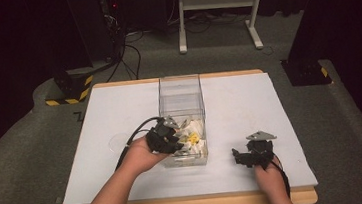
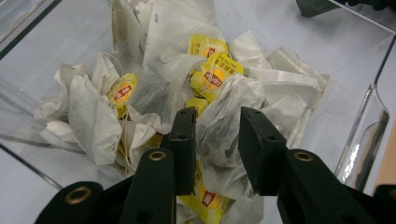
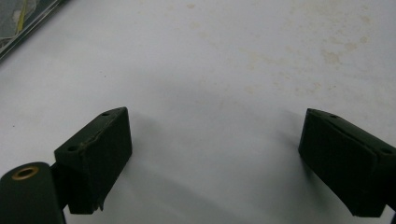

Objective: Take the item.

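White table (image 1: 251,120) under everything, w/ a clear plastic box (image 1: 180,89) standing at its middle. Your left gripper (image 2: 216,122) is dipped into the near end of the box, over a heap of tea bags (image 2: 154,79) w/ yellow tags. Its jaws sit partway closed around one crumpled tea bag (image 2: 219,135); can't tell if they pinch it yet. Your right gripper (image 3: 212,158) rests low over bare table, right of the box & well apart from it, jaws spread wide, nothing between them.
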`<state>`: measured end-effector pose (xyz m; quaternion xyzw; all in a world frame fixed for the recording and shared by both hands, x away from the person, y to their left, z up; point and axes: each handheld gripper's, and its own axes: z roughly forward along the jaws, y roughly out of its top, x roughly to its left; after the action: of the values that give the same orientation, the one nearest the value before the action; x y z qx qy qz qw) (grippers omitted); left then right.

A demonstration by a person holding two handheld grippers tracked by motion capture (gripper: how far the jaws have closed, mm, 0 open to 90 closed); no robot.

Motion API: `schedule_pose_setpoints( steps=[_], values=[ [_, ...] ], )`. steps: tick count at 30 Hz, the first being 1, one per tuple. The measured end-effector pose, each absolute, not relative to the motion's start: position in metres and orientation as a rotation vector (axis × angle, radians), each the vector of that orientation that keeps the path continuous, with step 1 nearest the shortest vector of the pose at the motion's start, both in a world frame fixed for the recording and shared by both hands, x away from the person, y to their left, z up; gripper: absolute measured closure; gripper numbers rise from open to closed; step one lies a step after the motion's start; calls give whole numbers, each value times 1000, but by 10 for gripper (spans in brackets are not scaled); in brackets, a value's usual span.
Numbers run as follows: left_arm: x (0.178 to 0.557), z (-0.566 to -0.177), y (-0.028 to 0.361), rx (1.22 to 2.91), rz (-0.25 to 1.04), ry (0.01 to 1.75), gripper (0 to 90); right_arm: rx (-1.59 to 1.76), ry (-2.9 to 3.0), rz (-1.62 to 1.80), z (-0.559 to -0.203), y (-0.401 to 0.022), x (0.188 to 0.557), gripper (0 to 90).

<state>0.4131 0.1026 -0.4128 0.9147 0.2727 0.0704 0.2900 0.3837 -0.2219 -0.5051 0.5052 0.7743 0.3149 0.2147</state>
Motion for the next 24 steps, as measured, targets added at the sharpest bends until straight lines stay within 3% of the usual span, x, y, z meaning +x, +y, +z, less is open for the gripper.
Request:
schedule_pose_setpoints(
  steps=[9,24],
  values=[
    [419,-419,98,2484,165,743,653,1401,2147,874,-505,-222,383,96],
    [412,-422,102,2448,205,734,849,1402,2147,871,-505,-222,383,100]
  ],
)
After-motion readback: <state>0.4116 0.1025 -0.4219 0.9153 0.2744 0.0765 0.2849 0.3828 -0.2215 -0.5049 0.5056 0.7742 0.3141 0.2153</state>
